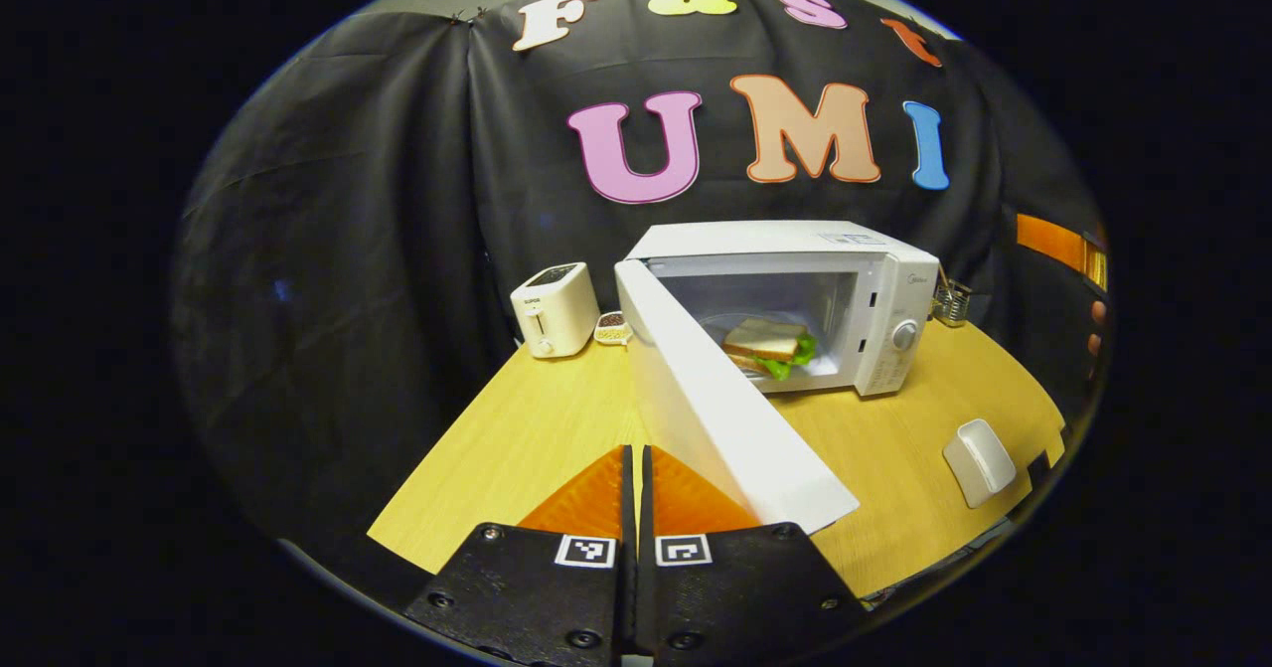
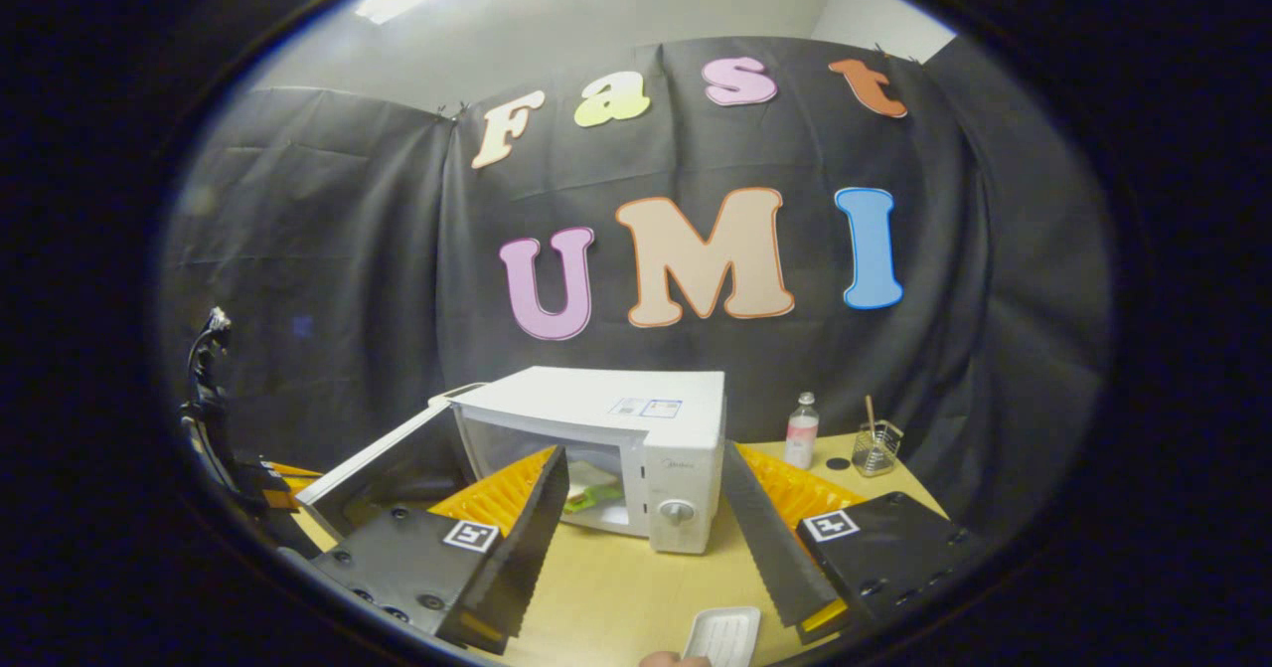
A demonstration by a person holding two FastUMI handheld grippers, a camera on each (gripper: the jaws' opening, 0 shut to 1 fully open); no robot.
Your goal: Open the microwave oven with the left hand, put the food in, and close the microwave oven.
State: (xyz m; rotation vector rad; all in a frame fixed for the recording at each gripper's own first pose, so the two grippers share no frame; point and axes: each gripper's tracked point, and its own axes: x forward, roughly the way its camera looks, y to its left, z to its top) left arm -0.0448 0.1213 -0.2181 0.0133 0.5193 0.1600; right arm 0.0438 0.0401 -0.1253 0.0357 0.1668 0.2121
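Inside the open microwave oven (image 1: 795, 299) the sandwich (image 1: 767, 346) already lies, so we judge our empty, closed left gripper (image 1: 636, 468) must push the door (image 1: 725, 399) shut, right gripper (image 2: 646, 538) wide.

Probably a staged kitchen booth: microwave (image 1: 785, 299) and toaster (image 1: 555, 309) on a wooden table (image 1: 517, 448).
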